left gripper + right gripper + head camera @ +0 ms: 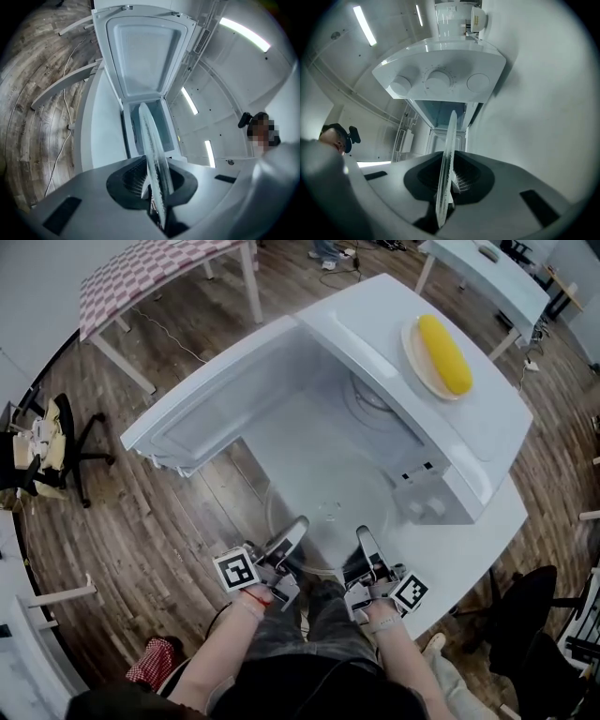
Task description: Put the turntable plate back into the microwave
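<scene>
The clear glass turntable plate point(328, 514) is held level just in front of the open white microwave point(469, 427), at the mouth of its cavity point(328, 413). My left gripper point(287, 545) is shut on the plate's near left rim, and my right gripper point(366, 549) is shut on its near right rim. In the left gripper view the plate point(152, 150) stands edge-on between the jaws, with the open door point(143, 51) beyond. In the right gripper view the plate point(449, 154) is edge-on below the control panel point(438, 79) with its knobs. A roller ring point(370, 395) lies on the cavity floor.
The microwave door point(216, 399) swings out to the left. A yellow corn cob point(442, 354) on a plate rests on the microwave's top. The white table point(473, 549) carries the microwave. A checked-cloth table point(141, 277), a chair point(56, 446) and another white table point(487, 277) stand around.
</scene>
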### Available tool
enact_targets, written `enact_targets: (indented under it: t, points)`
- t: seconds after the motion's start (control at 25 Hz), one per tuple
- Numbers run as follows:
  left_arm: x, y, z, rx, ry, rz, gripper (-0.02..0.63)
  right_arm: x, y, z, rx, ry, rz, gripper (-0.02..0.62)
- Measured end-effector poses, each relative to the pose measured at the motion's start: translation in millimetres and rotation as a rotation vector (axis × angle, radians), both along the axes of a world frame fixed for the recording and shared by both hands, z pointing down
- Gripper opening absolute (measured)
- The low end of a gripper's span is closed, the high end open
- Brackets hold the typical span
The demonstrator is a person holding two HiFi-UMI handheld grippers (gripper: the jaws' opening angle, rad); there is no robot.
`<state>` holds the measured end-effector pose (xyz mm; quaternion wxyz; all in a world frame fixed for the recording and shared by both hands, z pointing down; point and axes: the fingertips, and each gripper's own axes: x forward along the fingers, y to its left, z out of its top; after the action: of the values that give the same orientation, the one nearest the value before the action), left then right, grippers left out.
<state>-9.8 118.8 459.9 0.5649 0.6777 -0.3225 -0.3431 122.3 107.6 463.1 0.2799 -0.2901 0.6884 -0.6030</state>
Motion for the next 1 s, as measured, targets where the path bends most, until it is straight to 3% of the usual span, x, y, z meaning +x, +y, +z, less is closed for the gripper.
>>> enact_targets:
  t: [0.2, 0.72, 1.0]
  points:
    - [-10, -19, 1, 0.037, -0.118, 0.031, 0.038, -7, -15, 3, -0.028, -0.039, 0.043, 0.044]
    - [-15, -63, -5, 0.084, -0.213, 0.111, 0.043, -12, -47, 6, -0.052, -0.107, 0.164, 0.04]
    - [-15, -75, 0, 0.083, -0.224, 0.145, 0.046, -12, -55, 12, -0.064, -0.108, 0.212, 0.04]
